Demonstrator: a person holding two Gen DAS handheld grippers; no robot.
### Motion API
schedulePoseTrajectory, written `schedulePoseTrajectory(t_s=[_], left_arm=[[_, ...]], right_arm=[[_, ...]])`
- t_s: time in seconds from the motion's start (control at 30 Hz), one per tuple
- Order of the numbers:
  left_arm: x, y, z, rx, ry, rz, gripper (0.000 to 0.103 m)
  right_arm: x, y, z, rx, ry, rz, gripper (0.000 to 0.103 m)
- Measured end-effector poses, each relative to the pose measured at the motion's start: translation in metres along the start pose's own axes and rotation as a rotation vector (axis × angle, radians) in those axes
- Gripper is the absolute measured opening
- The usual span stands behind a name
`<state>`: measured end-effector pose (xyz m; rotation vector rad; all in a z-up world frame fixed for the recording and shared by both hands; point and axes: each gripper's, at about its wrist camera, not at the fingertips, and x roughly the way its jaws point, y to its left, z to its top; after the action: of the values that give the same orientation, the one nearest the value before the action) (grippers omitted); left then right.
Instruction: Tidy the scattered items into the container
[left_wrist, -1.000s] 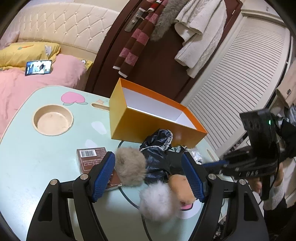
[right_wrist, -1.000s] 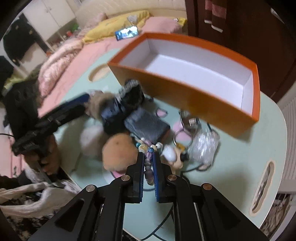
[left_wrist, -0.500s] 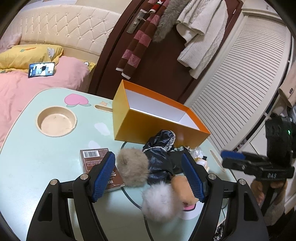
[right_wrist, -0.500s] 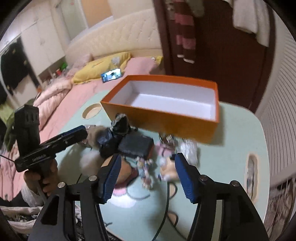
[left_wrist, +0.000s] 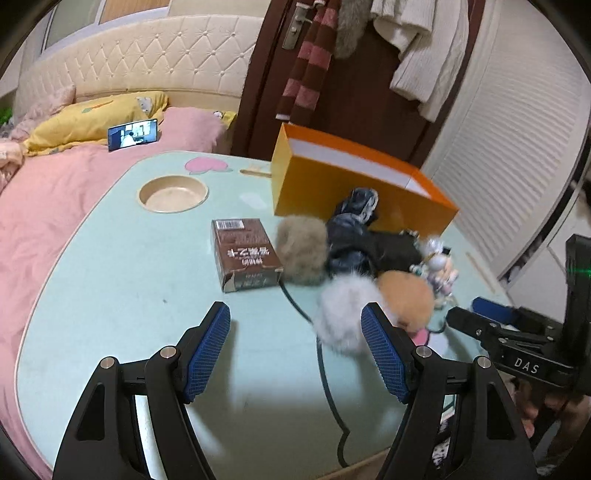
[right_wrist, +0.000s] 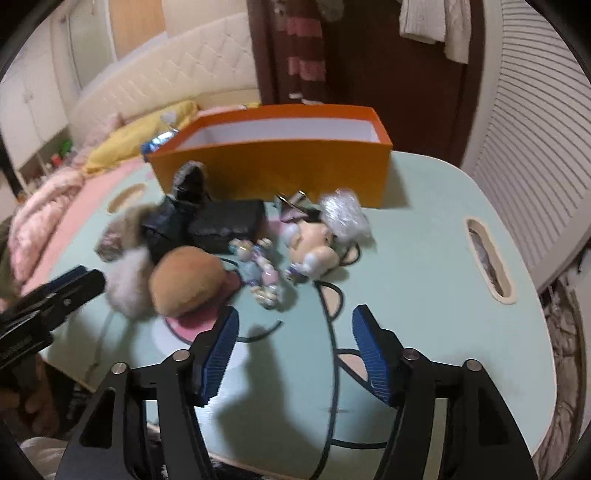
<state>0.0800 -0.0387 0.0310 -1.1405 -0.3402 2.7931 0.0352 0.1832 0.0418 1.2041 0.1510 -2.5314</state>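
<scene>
An open orange box (left_wrist: 354, 192) with a white inside (right_wrist: 280, 129) stands at the far side of the pale green table (left_wrist: 122, 280). In front of it lies a pile: a brown carton (left_wrist: 243, 254), grey-brown (left_wrist: 301, 249), white (left_wrist: 341, 314) and orange (right_wrist: 188, 280) pompoms, a black pouch (right_wrist: 229, 221), a bead charm (right_wrist: 258, 269), a small plush figure (right_wrist: 310, 247) and a crinkly clear bag (right_wrist: 343, 214). My left gripper (left_wrist: 295, 347) is open and empty, near the white pompom. My right gripper (right_wrist: 291, 350) is open and empty, short of the pile.
A round recessed cup holder (left_wrist: 173, 192) sits in the table at the left. A pink bed (left_wrist: 44, 199) with a phone (left_wrist: 133, 133) borders the left. A dark door (left_wrist: 354, 74) with hanging clothes stands behind the box. A slot handle (right_wrist: 487, 258) is at the table's right.
The right gripper opened, let go of the bead charm and drew back from the pile. The left gripper pulled back and lower, so the pile is now farther ahead of it.
</scene>
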Motion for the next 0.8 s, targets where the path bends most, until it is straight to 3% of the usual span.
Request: schedulePoseTrajectory(t_s=[0.13,0.2,0.27,0.4,0.53,0.6,0.8], left_arm=[[0.005,-0.002,-0.002,0.016,0.025,0.021,0.074],[0.006,0.0,-0.002,0.013,0.031,0.02,0.074],[0.008,0.001,-0.001,0.01,0.033,0.018,0.075],[0.01,-0.005,-0.004,0.065,0.029,0.061,0.084],[0.017,-0.023,-0.011,0.189,0.04,0.147,0.088],[0.021,-0.027,-0.013,0.208,0.049,0.134,0.103],[0.021,-0.027,-0.014,0.217,0.051,0.125,0.103]], right_arm=[[0.006,0.0,-0.005,-0.01,0.016,-0.039,0.081],[0.009,-0.002,-0.006,-0.008,0.025,-0.036,0.097],[0.01,-0.004,-0.007,-0.001,0.03,-0.043,0.101],[0.013,-0.005,-0.007,-0.003,0.026,-0.041,0.103],[0.014,-0.005,-0.008,-0.009,0.011,-0.037,0.103],[0.016,-0.004,-0.008,-0.014,0.003,-0.032,0.103],[0.016,-0.002,-0.01,-0.025,-0.015,-0.019,0.103]])
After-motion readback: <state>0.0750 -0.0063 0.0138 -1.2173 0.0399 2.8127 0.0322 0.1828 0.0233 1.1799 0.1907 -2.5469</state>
